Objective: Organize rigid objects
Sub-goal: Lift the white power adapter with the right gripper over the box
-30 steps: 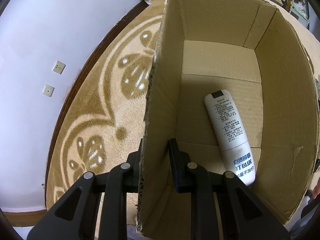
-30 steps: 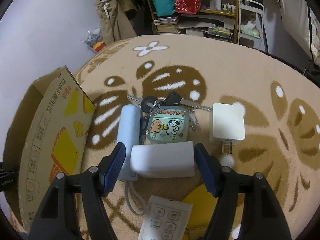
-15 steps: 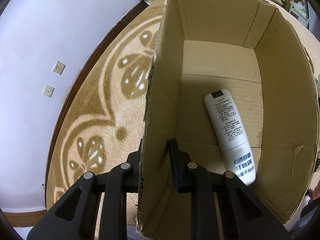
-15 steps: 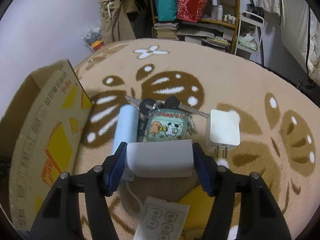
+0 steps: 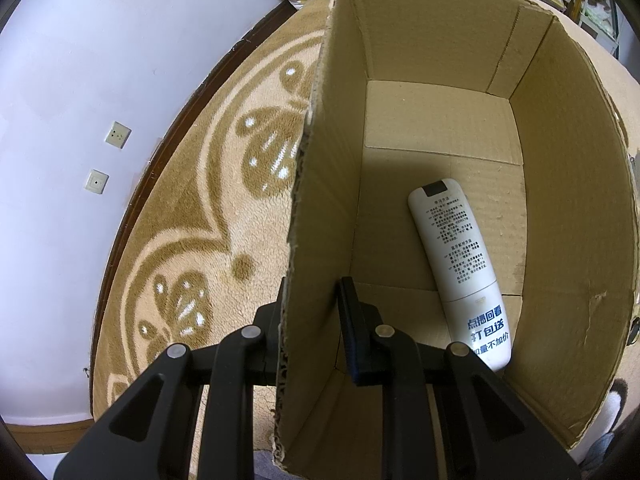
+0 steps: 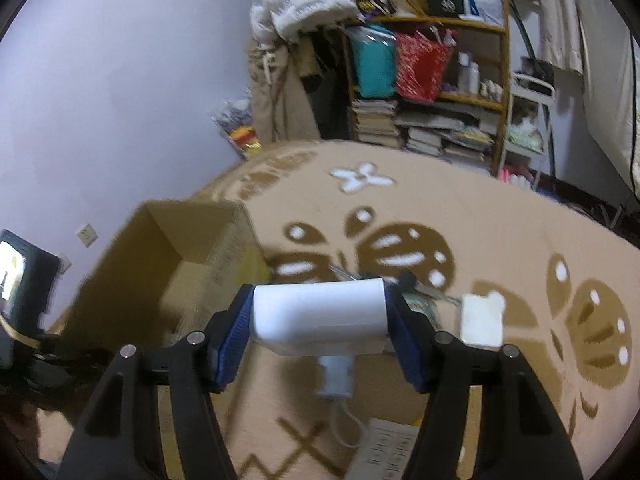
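Only the left wrist view looks inside the cardboard box (image 5: 440, 128): left claw (image 5: 310, 316) pinches its near wall, a white remote (image 5: 460, 264) with blue Chinese print lying at 3 o'clock. Right claw (image 6: 320, 320) grips a white block (image 6: 320, 312) above the carpet (image 6: 500, 240); bookshelf (image 6: 440, 92) at 12.

Left wrist view close above cardboard box (image 5: 560, 184), looking down inside, right wrist view facing carpet (image 6: 500, 220), sharing box
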### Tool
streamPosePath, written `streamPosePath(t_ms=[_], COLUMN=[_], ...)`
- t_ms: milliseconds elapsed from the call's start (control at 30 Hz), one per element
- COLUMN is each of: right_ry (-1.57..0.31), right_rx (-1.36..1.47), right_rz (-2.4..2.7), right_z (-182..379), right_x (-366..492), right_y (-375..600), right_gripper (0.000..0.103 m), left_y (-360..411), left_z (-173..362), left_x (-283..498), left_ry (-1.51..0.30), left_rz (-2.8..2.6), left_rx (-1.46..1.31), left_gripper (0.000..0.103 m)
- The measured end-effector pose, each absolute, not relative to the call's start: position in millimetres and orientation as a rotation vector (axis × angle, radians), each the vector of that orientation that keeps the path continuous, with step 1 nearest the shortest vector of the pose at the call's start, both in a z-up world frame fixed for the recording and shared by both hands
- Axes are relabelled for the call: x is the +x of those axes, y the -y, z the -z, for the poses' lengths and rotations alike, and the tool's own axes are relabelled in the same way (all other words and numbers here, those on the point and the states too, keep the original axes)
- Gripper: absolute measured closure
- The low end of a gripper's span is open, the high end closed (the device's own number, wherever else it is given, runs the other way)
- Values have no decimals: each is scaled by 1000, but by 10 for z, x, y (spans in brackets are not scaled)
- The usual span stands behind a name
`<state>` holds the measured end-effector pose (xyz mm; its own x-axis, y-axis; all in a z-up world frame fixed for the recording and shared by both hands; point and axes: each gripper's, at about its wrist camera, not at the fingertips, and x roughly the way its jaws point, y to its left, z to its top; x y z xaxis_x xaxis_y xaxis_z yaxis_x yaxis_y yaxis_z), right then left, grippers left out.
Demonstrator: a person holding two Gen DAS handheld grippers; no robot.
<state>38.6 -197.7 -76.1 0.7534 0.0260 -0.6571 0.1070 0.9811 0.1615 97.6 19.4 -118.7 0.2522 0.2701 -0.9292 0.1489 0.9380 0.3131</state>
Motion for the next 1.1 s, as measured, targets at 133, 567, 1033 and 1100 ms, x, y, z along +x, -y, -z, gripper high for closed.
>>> streamPosePath(t_ms=[133,567,1033,1100], right_ry=[-677,-608,-622,-636], right_rx=[184,285,269,266], right_rz=[7,-135,-236,-242], right_z=[623,435,579,611], right_x=[413,466,421,430], right_y=[1845,1505,1307,1289], right_gripper=[35,35,35,35], left_y=[-201,-173,-161,-166], left_z=[1183,1167,1160,1155], left_x=[978,981,980,980], left_ry=[-1322,-1319,-1320,-1319], left_rz=[-85,-79,-80,-77], left_rx=[372,375,368,365], left_gripper=[83,84,84,84])
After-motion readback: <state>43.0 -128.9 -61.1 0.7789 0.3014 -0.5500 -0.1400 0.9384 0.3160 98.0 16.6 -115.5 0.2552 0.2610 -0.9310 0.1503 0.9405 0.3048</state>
